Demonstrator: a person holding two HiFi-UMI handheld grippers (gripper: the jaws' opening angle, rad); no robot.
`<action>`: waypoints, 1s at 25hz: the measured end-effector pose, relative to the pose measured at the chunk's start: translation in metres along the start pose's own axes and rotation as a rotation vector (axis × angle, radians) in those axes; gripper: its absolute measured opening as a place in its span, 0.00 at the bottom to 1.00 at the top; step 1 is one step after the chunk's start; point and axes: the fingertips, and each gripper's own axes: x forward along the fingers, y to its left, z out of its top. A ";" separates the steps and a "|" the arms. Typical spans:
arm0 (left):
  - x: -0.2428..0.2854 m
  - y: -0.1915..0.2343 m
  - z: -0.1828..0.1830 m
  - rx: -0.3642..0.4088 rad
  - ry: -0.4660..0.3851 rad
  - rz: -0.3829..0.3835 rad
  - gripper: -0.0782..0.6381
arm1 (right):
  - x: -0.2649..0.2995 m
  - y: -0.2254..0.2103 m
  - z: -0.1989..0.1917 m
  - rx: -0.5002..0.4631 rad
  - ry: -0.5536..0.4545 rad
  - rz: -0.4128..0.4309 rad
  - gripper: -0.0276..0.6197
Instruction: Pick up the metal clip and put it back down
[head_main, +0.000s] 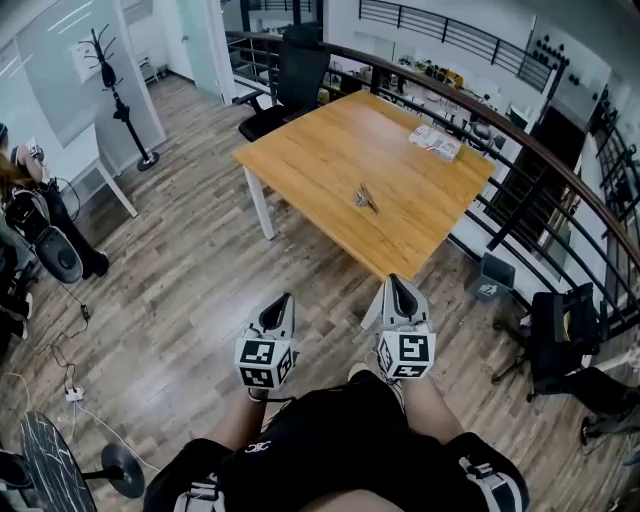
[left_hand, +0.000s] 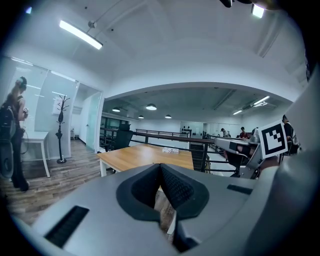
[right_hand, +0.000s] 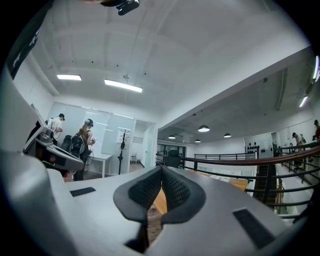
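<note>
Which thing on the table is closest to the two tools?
The small shiny metal clip in the middle of the wooden table. The only other thing there, a flat white stack, lies way back at the far corner.

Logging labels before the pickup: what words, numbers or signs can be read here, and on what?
No readable words or numbers in any view.
On the left tool and right tool: square black-and-white marker patterns, no lettering.
On the printed sheets on the table: print too small to read.
On the black shorts: a white mark, too small to read.
</note>
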 end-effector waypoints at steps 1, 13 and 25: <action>0.002 0.004 0.001 0.000 0.001 0.003 0.13 | 0.004 0.001 -0.001 0.000 0.002 0.003 0.07; 0.105 0.064 0.004 -0.019 0.017 0.065 0.13 | 0.137 -0.026 -0.036 0.019 0.010 0.046 0.07; 0.358 0.133 0.111 0.019 -0.029 0.076 0.13 | 0.379 -0.146 -0.025 -0.025 0.006 0.055 0.07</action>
